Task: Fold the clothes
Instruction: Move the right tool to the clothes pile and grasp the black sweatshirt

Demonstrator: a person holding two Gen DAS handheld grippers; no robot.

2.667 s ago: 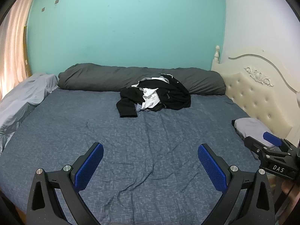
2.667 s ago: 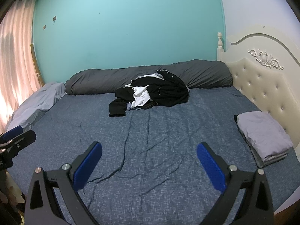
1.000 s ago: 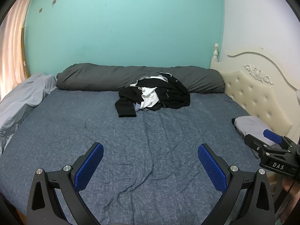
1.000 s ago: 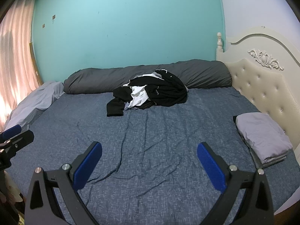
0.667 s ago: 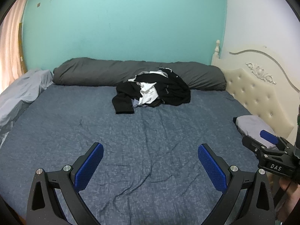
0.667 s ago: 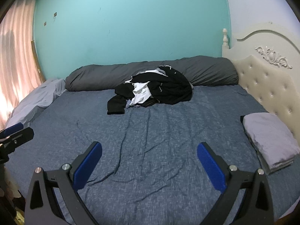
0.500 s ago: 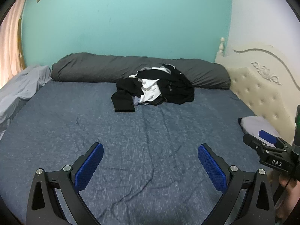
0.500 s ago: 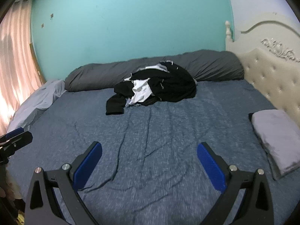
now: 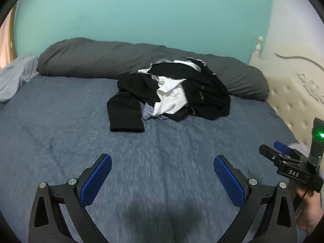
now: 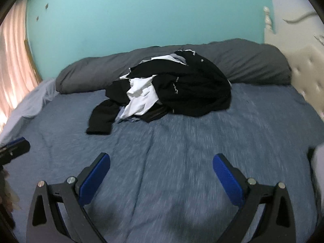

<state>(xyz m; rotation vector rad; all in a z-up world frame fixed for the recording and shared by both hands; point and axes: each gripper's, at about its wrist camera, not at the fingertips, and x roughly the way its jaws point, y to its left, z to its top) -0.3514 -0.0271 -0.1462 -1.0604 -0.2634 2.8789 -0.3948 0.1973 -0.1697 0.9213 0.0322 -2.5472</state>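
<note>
I held my left gripper (image 9: 162, 179) and right gripper (image 10: 161, 178) side by side above the blue bed (image 9: 60, 121), both spread wide and empty. The heap of black and white clothes (image 9: 170, 95) lay well ahead, against the long grey bolster (image 9: 91, 60).
</note>
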